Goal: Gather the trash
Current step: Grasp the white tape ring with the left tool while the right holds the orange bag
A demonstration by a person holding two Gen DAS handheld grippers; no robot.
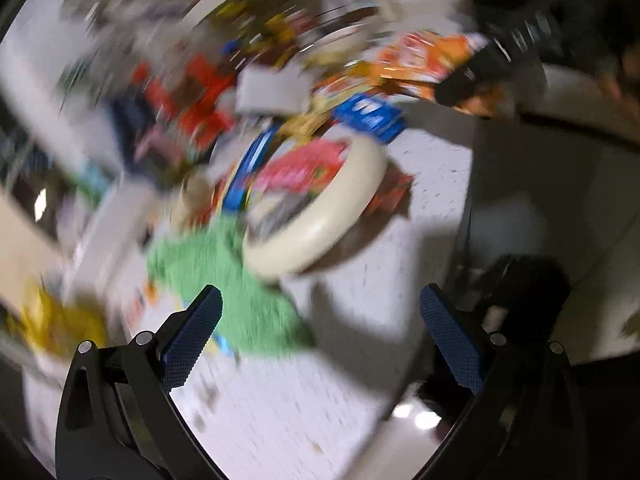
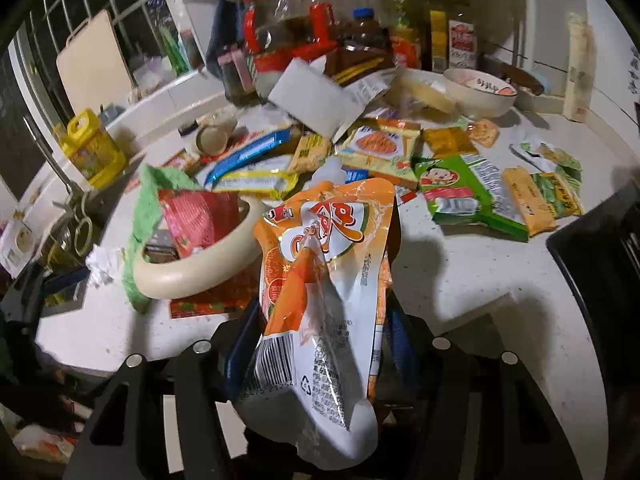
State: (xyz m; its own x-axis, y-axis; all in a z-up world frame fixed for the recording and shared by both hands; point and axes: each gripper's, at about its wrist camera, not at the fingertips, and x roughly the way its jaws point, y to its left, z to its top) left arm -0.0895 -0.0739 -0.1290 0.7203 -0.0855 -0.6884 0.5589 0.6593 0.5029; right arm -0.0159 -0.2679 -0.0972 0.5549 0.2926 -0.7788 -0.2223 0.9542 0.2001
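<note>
On the counter (image 2: 460, 264), wrappers lie scattered around a cream bowl (image 2: 196, 276) holding a red packet (image 2: 200, 220), with a green cloth (image 2: 140, 216) touching its left side. Right gripper (image 2: 316, 344): clamped on an orange pouch (image 2: 320, 280), held above the counter near its front edge. Left gripper (image 1: 320, 312): jaws spread wide, nothing between them, above the counter just before the green cloth; this view is heavily blurred. At the counter's back stand bottles (image 2: 320, 32) and a white bowl (image 2: 480, 92).
</note>
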